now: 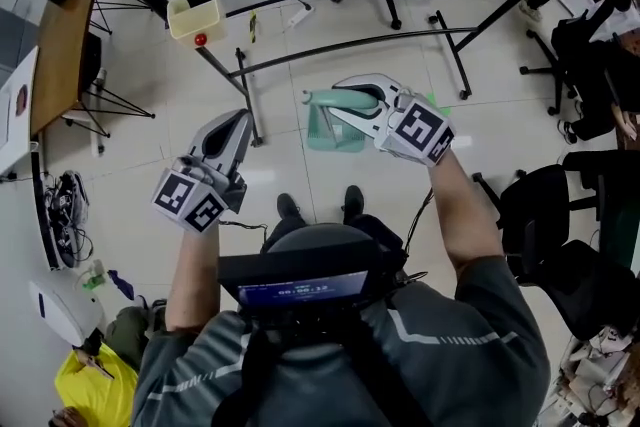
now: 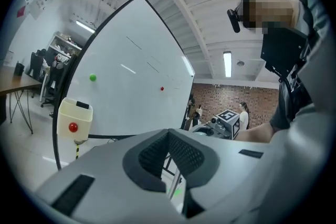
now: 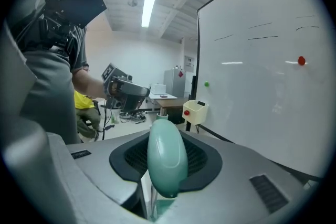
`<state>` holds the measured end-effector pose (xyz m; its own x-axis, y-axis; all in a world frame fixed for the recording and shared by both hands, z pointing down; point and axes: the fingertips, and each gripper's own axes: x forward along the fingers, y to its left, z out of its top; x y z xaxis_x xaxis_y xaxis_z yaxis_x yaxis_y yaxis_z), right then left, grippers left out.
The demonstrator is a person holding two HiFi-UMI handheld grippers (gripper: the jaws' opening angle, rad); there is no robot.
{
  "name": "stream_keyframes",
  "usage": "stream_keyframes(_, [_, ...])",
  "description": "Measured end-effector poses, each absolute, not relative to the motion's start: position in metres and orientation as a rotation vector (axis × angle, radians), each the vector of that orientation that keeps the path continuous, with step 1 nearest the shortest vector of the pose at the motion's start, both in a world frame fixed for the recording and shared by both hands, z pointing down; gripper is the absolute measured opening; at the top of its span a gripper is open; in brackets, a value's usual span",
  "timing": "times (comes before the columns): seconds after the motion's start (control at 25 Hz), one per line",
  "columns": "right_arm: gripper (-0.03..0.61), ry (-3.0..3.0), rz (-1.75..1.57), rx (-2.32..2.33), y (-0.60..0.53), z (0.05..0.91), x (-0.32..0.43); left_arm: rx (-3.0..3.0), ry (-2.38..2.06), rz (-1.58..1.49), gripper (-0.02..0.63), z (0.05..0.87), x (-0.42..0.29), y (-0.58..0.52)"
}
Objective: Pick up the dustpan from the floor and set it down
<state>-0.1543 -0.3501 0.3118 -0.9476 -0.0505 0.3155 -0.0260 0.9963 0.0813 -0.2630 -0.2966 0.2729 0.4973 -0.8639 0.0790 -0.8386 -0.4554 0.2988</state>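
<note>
We hold the mint-green plastic dustpan by its smooth rounded handle in our right gripper, jaws clamped partway shut on it. The pan seems to hang above the pale tiled floor. Our left gripper is closed and empty. As we lower it, the handle could pivot or slip between the pads. The pan could also clip the black metal whiteboard leg nearby.

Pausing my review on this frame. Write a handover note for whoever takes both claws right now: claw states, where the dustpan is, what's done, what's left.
Right claw: shut on the handle of the dustpan; the pan hangs under it, clear of the floor.
Left claw: shut, nothing in it, held off to the left, apart from the dustpan.
Done: the pickup.
Left: lower the dustpan to rest on the floor, then open the right claw and draw it back.
</note>
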Motion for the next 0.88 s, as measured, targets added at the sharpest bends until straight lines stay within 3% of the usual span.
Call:
stream_keyframes(0.44, [0.143,-2.786,-0.038,0.061,-0.38,0.368,-0.152,2.415,-1.34,-0.101,0.029,0.337,-0.26,-0.333])
stream_keyframes(0.88, [0.144,-2.739,0.069,0.019,-0.408,0.577,-0.15,2.309,-1.217,-0.069,0.029,0.544,-0.255,-0.361])
